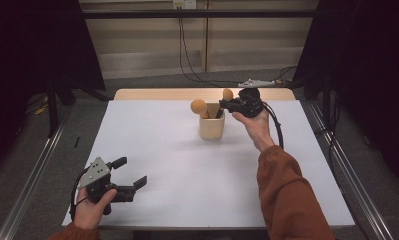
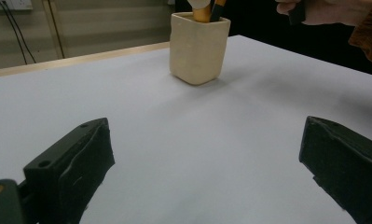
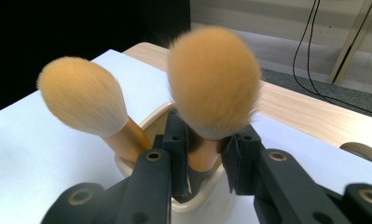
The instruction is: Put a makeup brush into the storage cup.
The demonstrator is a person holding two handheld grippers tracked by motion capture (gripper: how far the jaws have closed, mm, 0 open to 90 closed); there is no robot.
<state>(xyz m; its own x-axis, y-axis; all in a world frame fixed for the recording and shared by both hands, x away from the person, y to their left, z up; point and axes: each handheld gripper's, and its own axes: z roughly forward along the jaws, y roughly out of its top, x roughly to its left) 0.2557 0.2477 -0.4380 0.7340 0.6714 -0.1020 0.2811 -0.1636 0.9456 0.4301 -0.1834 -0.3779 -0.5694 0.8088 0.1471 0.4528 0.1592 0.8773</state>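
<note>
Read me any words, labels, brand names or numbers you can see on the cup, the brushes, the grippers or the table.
No text can be read on anything here.
Cream ceramic square cup: plain, no print.
Two orange fluffy wooden-handled brushes: no markings visible.
White table: plain.
Black right gripper, closed on one brush, and black left gripper: no labels visible.

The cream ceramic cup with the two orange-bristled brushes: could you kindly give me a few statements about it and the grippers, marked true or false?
1. The right gripper is shut on the handle of an orange-bristled brush. True.
2. The cream ceramic cup lies on its side. False: it stands upright.
3. The left gripper is open and holds nothing. True.
4. The second brush lies on the white table. False: it stands in the cup.
</note>
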